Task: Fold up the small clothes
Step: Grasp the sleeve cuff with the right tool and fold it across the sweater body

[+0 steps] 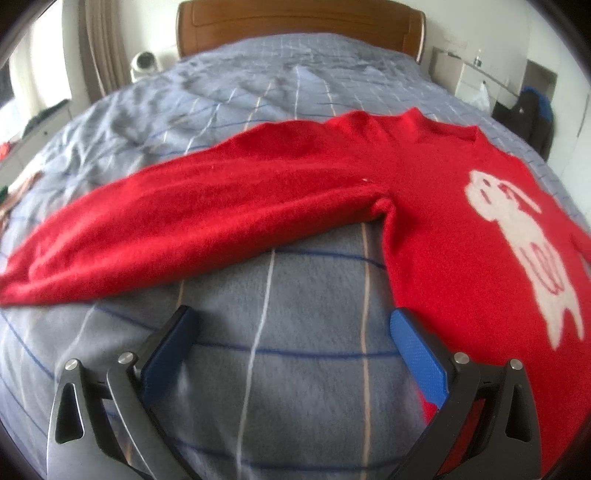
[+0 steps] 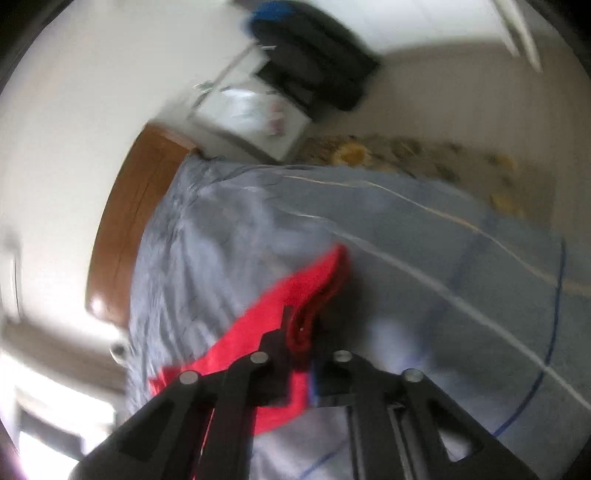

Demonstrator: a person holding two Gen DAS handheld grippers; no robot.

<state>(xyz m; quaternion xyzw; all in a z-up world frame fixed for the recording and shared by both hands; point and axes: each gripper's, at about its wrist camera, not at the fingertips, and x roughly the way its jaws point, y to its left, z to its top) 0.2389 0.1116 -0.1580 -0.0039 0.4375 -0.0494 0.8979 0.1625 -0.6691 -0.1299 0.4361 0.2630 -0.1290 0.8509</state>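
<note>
A red sweater with a white animal figure lies spread on the grey-blue checked bedcover, one sleeve stretched out to the left. My left gripper stands open just in front of the sweater's armpit, its right blue pad at the sweater's side edge, nothing between the fingers. In the blurred right wrist view my right gripper is shut on a bunched fold of the red sweater, held above the bedcover.
A wooden headboard closes the far end of the bed. White furniture and a dark bag stand to the right, a curtain to the left. A patterned rug lies on the floor beside the bed.
</note>
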